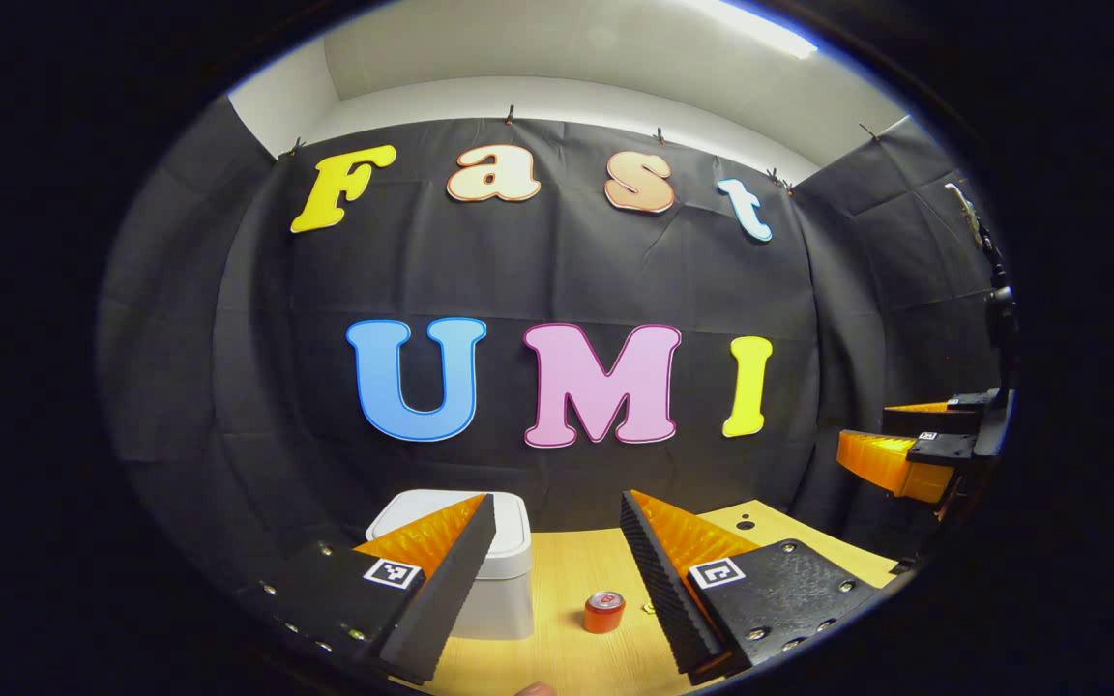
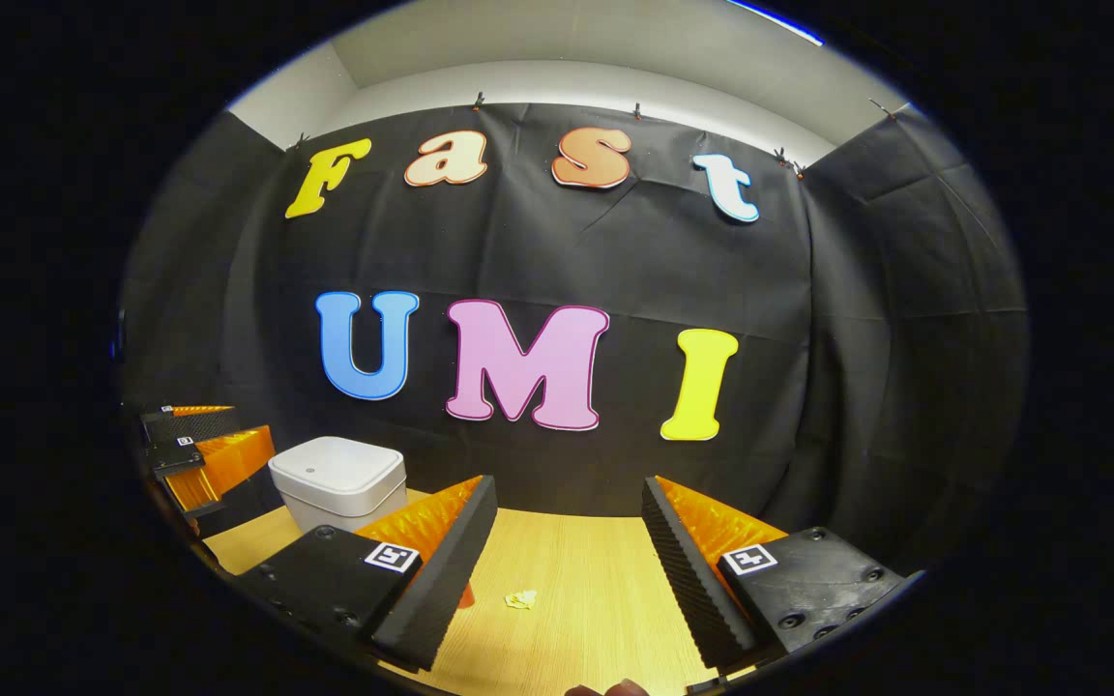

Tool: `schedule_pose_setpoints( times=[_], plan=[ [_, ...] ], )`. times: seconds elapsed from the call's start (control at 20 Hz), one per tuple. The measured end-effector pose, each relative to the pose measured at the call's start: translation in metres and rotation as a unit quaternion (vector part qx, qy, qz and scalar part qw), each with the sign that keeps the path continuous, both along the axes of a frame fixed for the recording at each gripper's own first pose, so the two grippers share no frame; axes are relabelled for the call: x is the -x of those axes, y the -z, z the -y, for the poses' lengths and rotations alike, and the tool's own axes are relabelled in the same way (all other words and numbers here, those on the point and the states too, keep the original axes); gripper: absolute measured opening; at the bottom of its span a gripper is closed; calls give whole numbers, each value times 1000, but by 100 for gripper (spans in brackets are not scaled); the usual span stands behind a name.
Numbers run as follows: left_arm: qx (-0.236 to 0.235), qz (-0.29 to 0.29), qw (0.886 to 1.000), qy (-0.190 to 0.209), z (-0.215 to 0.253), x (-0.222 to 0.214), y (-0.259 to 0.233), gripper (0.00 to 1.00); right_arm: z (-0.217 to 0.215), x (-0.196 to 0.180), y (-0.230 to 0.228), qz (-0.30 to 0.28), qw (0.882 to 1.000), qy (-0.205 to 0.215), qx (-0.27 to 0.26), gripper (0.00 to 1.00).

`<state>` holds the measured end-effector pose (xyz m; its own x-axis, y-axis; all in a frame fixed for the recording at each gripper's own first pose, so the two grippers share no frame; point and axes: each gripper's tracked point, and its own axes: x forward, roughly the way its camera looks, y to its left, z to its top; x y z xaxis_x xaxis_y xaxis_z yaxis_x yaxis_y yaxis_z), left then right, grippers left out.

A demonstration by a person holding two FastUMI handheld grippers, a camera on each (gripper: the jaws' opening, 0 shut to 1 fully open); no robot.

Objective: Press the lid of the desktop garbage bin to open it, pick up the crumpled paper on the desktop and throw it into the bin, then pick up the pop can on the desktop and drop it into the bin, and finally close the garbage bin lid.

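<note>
I have both claws spread wide and holding nothing: the left gripper (image 1: 557, 580) hangs above the near desk (image 1: 567, 570), the right gripper (image 2: 567, 570) likewise. The bin (image 2: 337, 480), lid down, sits far left; the can (image 1: 604, 612) stands just right of it, the paper (image 2: 520, 599) lies further right. My worry is that an off-centre press will shove the light bin into the can instead of popping the lid.

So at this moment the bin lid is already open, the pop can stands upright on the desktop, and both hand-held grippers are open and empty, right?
Not quite: the bin lid is closed flat on the garbage bin, as the right gripper view shows. The rest holds: the pop can stands upright on the desktop, and the left hand-held gripper and right hand-held gripper are open and empty.
</note>
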<state>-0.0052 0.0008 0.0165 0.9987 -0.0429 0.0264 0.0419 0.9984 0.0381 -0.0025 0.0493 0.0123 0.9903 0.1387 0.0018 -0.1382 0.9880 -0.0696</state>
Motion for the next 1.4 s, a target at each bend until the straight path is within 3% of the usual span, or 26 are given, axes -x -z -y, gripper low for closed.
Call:
schedule_pose_setpoints(
  times=[0.5, 1.15, 1.4],
  plan=[
    [0, -2, 1000, -8, -23, 0, 3, 86, -24, -37, 20, -58, 998, -25, 31, 98],
    [-24, -16, 992, -123, -62, 4, 3, 86, -62, -133, 87, -155, 981, -112, 32, 98],
    [13, -10, 995, -100, -42, -27, 16, 86, -76, -158, 75, -126, 980, -154, 12, 98]
  ],
)
